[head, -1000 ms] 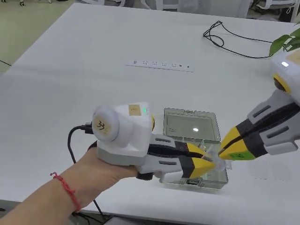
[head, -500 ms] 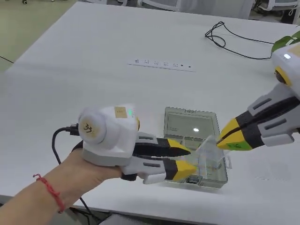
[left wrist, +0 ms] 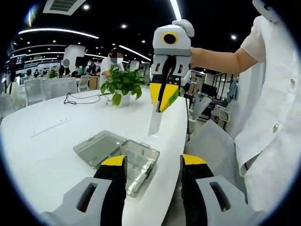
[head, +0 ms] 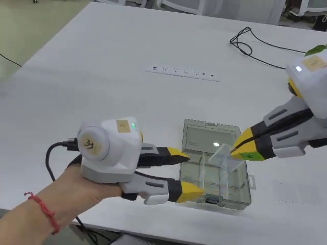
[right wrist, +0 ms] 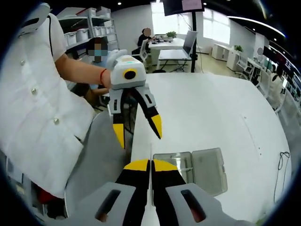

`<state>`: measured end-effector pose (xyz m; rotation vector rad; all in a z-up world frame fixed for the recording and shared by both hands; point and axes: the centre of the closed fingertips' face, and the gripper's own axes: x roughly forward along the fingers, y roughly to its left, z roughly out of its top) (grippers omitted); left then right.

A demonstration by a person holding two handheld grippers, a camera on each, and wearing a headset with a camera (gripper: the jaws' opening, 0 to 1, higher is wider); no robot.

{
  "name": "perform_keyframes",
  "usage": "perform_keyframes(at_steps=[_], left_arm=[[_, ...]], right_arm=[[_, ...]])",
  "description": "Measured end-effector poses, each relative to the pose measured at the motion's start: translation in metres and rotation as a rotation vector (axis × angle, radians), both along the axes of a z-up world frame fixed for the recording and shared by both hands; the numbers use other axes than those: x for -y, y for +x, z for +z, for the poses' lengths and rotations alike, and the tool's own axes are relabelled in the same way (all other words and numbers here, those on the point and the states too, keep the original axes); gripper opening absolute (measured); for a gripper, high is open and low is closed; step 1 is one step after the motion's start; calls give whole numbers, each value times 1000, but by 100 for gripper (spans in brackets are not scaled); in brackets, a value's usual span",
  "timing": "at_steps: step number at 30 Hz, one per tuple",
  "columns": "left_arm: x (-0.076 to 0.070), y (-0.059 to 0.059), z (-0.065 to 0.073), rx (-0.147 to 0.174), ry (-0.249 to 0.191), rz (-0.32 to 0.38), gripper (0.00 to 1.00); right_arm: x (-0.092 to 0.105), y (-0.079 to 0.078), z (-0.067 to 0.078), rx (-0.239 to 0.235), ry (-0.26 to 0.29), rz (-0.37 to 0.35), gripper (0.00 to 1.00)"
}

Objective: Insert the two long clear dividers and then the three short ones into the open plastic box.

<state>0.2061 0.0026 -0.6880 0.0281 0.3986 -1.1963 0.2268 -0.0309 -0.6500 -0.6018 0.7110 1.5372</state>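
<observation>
The clear plastic box [head: 240,193] lies open near the table's front edge, its lid [head: 211,137] folded flat behind it. Clear partitions stand inside it. My right gripper [head: 238,151] is shut on a short clear divider [head: 225,157], which hangs tilted just above the box's middle. In the left gripper view the divider [left wrist: 154,124] hangs from the right gripper [left wrist: 163,104] above the box [left wrist: 137,162]. My left gripper [head: 184,172] is open and holds nothing, its tips at the box's left side. The right gripper view has the left gripper [right wrist: 137,129] open beyond the box [right wrist: 173,162].
A white power strip [head: 184,73] lies across the middle of the table, and a black cable [head: 250,43] loops at the far right by a plant leaf [head: 317,49]. The left gripper's black cord [head: 53,153] trails off the front edge. People sit at desks [right wrist: 174,44] in the background.
My left gripper has drawn back to the left from the box and its jaws have spread wider. The right gripper keeps the divider and has lifted it slightly.
</observation>
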Motion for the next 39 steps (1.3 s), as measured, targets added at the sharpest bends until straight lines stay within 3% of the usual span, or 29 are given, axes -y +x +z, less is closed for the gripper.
perform_keyframes(at_steps=[6,25,33,39], left_arm=[[-10,7,-7,4,17,39,57],[-22,20,-22,7,21,103,89],[-25,21,-26,-3,16,120,99],[-25,19,-28,-11,11,120,100]], right_arm=[[-6,18,-11,18,6,-33,3],[-24,40,-69,26,4,-63,3],[-24,49,-89,26,7,-77,3],[-27,45,-98,20,2,-77,3]])
